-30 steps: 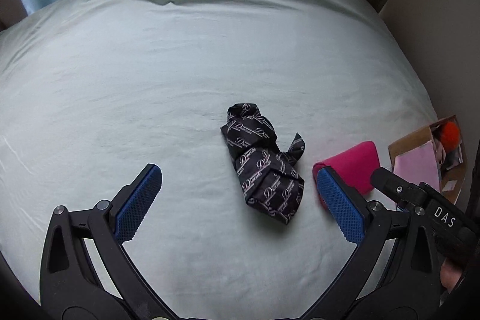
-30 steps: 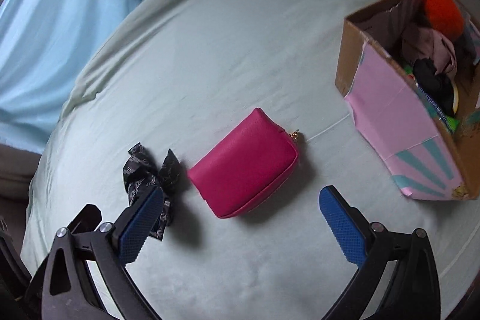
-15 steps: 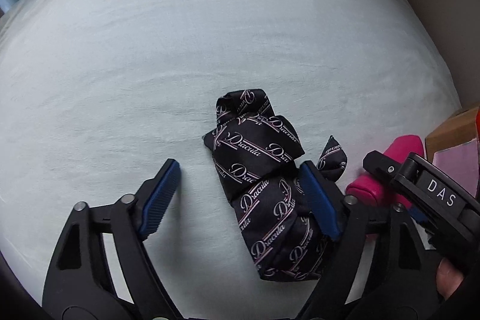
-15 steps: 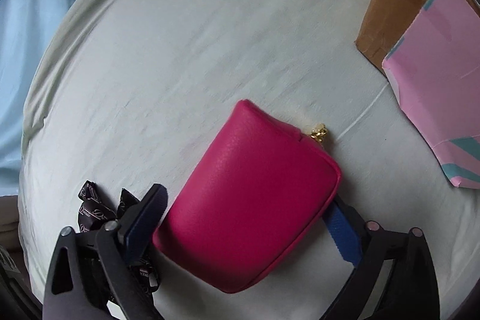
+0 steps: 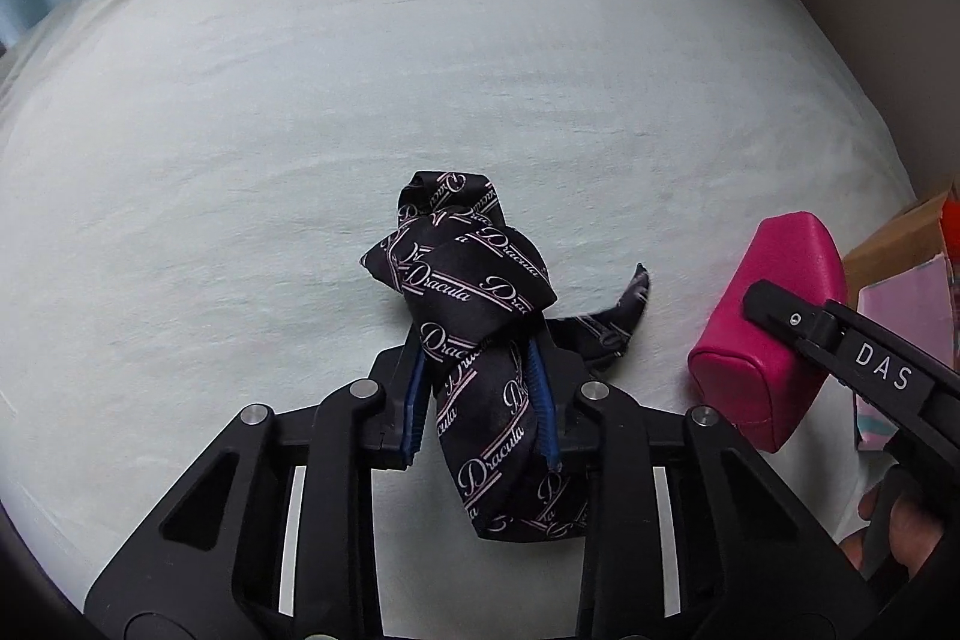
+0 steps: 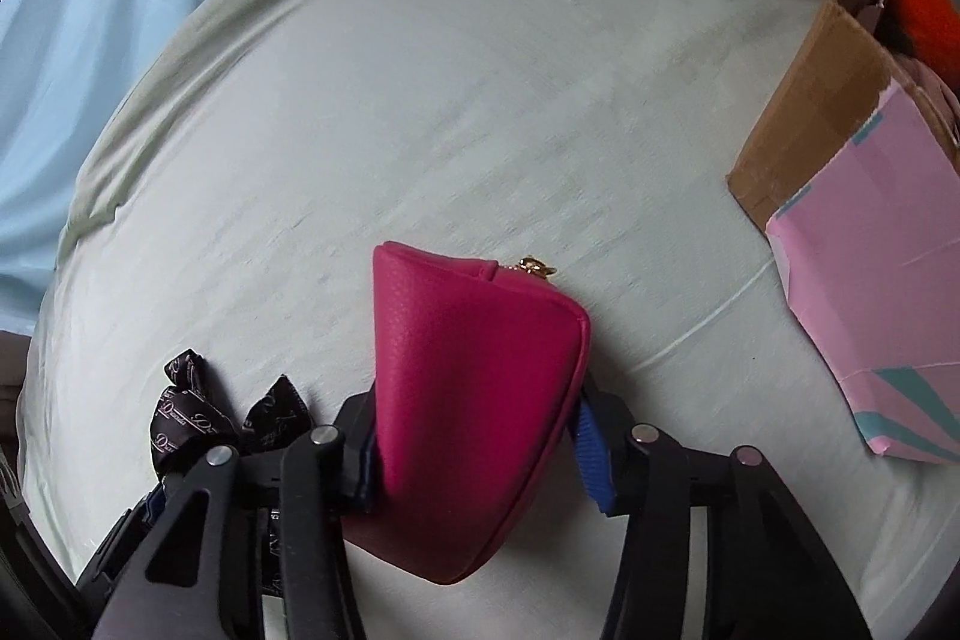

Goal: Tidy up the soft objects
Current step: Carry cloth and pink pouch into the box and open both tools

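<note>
A knotted black tie printed "Dracula" (image 5: 480, 316) lies on the pale green bed sheet (image 5: 300, 112). My left gripper (image 5: 480, 394) is shut on the tie, its blue pads pressing the cloth from both sides. A magenta zip pouch (image 6: 468, 400) with a gold zip pull sits in my right gripper (image 6: 480, 454), which is shut on the pouch and tilts it up off the sheet. The pouch also shows in the left wrist view (image 5: 774, 316), with the right gripper's black body across it. The tie shows at the lower left of the right wrist view (image 6: 192, 412).
A cardboard box with pink paper sides (image 6: 870, 196) stands on the bed at the right, holding an orange fluffy item (image 6: 924, 22) and other cloth things. A light blue curtain (image 6: 90, 40) hangs beyond the bed's far edge.
Both grippers moved down and forward onto the bed and closed: the left one on the tie, the right one on the pouch, which now tilts up on its side.
</note>
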Tool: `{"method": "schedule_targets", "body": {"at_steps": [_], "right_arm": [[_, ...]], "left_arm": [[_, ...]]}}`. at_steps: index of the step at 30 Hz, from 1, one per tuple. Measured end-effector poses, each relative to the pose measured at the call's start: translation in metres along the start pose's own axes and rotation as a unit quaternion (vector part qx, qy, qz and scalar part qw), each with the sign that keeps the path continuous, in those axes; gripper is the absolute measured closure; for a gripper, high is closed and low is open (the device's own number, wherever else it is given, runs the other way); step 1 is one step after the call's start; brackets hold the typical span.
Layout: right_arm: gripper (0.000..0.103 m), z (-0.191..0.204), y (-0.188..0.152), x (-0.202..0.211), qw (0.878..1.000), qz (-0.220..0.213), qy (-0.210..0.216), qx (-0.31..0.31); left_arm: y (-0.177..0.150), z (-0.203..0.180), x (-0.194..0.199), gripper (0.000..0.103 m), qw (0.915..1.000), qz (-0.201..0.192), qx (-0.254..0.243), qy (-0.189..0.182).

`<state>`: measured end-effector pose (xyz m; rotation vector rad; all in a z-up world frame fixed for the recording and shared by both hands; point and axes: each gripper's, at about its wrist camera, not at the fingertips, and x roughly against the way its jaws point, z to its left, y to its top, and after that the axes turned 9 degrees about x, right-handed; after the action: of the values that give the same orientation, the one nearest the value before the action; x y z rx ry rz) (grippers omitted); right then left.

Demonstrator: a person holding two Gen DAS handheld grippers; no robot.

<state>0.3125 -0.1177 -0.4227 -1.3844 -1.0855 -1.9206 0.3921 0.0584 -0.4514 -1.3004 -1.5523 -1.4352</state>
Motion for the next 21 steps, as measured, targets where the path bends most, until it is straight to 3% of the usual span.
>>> {"method": "schedule_targets", "body": {"at_steps": [9, 21], "right_arm": [[0.058, 0.0, -0.006, 0.048, 0.999, -0.019, 0.022, 0.033], [0.058, -0.003, -0.001, 0.162, 0.994, -0.053, 0.065, 0.07]], "left_arm": [[0.007, -0.006, 0.057, 0.08, 0.9996, -0.028, 0.009, 0.0], [0.011, -0.031, 0.194, 0.08, 0.9965, -0.082, -0.005, -0.01]]}}
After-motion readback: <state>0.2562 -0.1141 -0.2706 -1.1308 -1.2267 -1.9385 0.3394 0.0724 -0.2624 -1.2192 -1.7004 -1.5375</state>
